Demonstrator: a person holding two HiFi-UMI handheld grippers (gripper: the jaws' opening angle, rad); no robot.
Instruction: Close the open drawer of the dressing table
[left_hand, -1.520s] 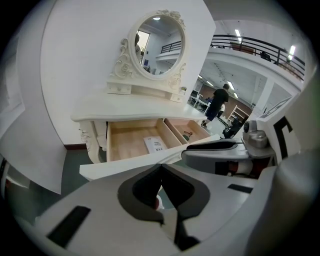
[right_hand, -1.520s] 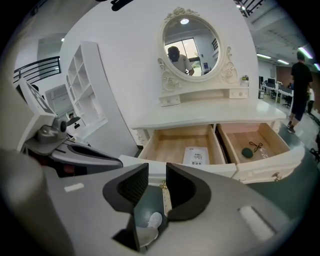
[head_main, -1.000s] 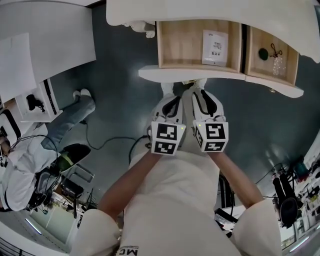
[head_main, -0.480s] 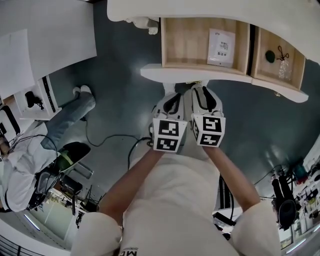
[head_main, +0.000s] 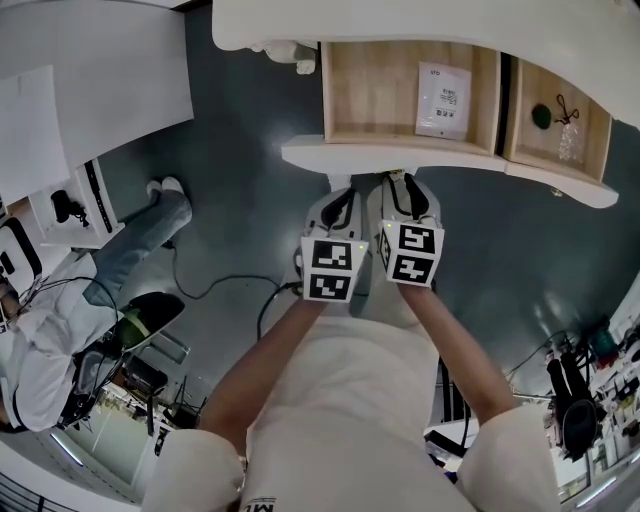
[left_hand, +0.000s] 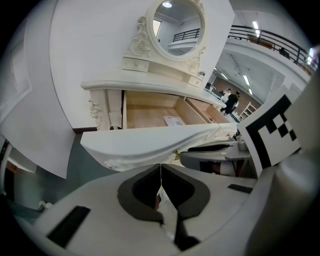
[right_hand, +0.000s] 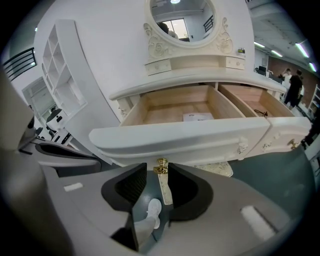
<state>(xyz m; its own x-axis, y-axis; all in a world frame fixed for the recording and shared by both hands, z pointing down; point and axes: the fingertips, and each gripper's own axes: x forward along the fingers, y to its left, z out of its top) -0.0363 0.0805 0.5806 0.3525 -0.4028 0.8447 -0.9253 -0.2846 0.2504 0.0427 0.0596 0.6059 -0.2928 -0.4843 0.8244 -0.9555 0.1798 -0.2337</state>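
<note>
Just short of the drawer front edge (left_hand: 160, 134), left gripper (left_hand: 160, 176) hovers

Dark teal floor (head_main: 240, 140) spreads beneath the left gripper (head_main: 343, 192); white shelving (right_hand: 60, 65) stands to its left; strip lights (right_hand: 302, 49) glow overhead.

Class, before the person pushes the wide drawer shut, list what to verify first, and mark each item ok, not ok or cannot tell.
1. Nothing sticks up above the rim of the wide drawer: the white packet lies flat on its floor. Ok.
2. Nothing held in the right gripper: its jaws have just been opening, and the gold knob shows in the gap with no pad pressing it. Ok.
3. The left gripper is shut and empty, fit to push. Ok.
4. Either gripper touches the drawer front: cannot tell.
5. No other drawer is open: the small drawer beside it stands open. Not ok.
</note>
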